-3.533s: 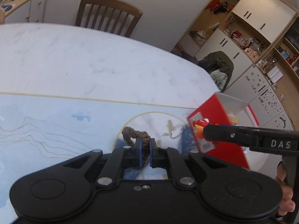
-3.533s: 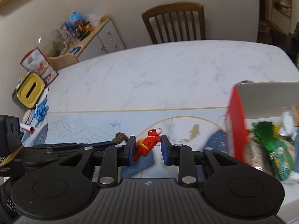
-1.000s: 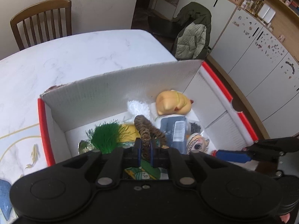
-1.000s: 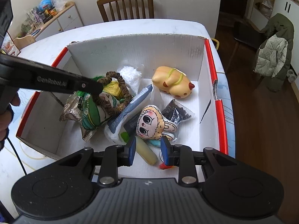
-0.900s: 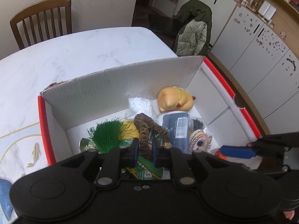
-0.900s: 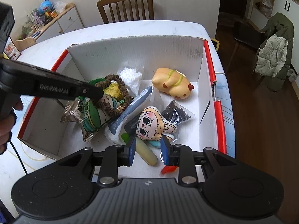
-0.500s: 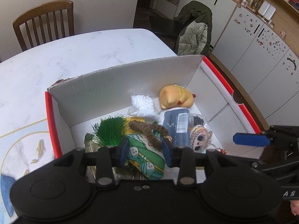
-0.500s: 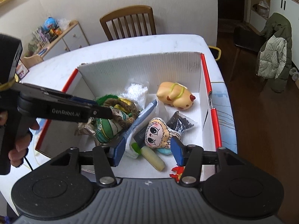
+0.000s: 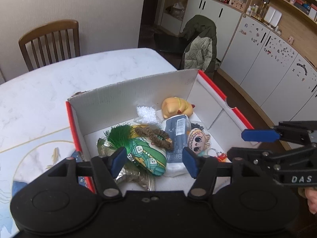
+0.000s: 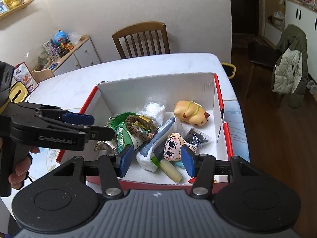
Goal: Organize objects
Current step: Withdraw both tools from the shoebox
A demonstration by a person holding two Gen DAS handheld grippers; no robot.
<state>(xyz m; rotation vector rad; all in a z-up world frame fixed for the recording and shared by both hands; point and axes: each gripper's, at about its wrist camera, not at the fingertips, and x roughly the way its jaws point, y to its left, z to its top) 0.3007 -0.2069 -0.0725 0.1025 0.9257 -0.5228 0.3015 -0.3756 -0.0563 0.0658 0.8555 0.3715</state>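
I hold my left hand-held gripper [image 9: 154, 161] above the near edge of the box [image 9: 126, 97], and its jaws are spreading wider with nothing pinched between them. Below it the brown braided ring [image 9: 153, 135] lies loose in the box, resting on top of the green patterned pouch [image 9: 148, 156] beside the green tuft [image 9: 118, 133].

My right hand-held gripper [image 10: 156, 161] hangs over the near right part of the box with its jaws parted and empty. The small red figure [image 9: 221, 156] lies on the box floor at the near right corner; in the right wrist view only a red scrap of it shows behind my right finger.

Also in the box are a doll head with big eyes [image 10: 173, 146], a yellow squishy animal [image 10: 191, 113] near the far wall, a bag of white beads [image 10: 153, 109], a dark packet [image 10: 196, 137], a blue-grey pack [image 9: 176, 130] and a pale stick [image 10: 171, 170].

The box stands on the white marble bench [image 9: 49, 79], at its right end, partly on a blue printed mat [image 9: 29, 158]. A wooden chair [image 10: 141, 39] stands at the far side.
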